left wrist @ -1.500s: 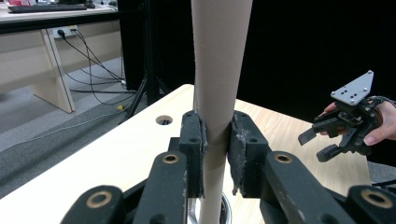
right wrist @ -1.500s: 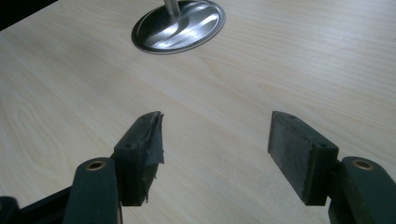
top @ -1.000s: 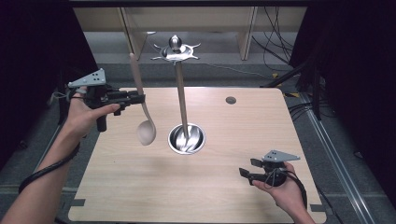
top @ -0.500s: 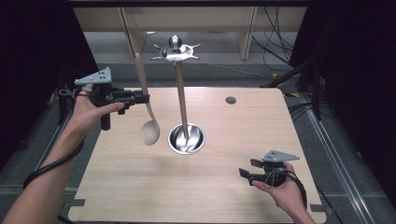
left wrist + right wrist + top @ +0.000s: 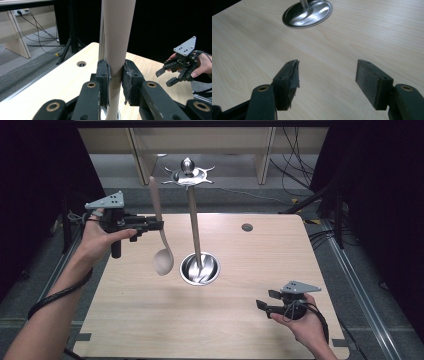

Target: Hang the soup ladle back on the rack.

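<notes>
A pale wooden spoon (image 5: 161, 236) is held upright above the left part of the desk (image 5: 150, 320), its handle clamped between the pads of the left tongs (image 5: 159, 225), bowl end down and clear of the desktop. In the left gripper view the handle (image 5: 117, 50) is seen pressed on both sides by the black pads (image 5: 103, 75). Just beside the spoon, a metal stand (image 5: 192, 220) rises from a round steel base (image 5: 200, 269) at the desk's middle, topped by a star-shaped hook plate (image 5: 187, 172). Whether the spoon's tip touches that plate cannot be told from above. The right tongs (image 5: 264, 300) are held low over the desk's near right corner, jaws apart and nothing between them (image 5: 327, 80).
</notes>
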`<state>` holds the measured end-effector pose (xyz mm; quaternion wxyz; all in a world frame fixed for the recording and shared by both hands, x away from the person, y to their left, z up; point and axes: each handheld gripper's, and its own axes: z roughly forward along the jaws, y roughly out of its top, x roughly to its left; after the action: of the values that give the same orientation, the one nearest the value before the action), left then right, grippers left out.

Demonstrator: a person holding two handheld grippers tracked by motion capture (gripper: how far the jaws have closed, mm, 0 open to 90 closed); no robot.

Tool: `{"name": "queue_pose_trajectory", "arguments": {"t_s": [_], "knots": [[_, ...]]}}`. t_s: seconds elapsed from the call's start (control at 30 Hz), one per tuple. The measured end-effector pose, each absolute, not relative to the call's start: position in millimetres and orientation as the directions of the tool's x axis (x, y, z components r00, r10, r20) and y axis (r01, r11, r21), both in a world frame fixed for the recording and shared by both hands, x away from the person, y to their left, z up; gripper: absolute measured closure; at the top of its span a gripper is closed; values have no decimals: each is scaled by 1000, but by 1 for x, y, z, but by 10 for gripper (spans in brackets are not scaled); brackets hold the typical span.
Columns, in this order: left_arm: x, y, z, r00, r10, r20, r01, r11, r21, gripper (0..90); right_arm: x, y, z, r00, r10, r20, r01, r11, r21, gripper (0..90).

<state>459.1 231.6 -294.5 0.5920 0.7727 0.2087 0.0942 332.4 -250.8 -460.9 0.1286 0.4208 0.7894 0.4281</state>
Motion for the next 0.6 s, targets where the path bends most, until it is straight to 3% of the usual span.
{"name": "queue_pose_trajectory", "arguments": {"t_s": [0.6], "knots": [[463, 227, -294, 902, 419, -104, 218, -234, 948, 757, 332, -251, -461, -612, 775, 157, 553, 278, 785, 357]]}}
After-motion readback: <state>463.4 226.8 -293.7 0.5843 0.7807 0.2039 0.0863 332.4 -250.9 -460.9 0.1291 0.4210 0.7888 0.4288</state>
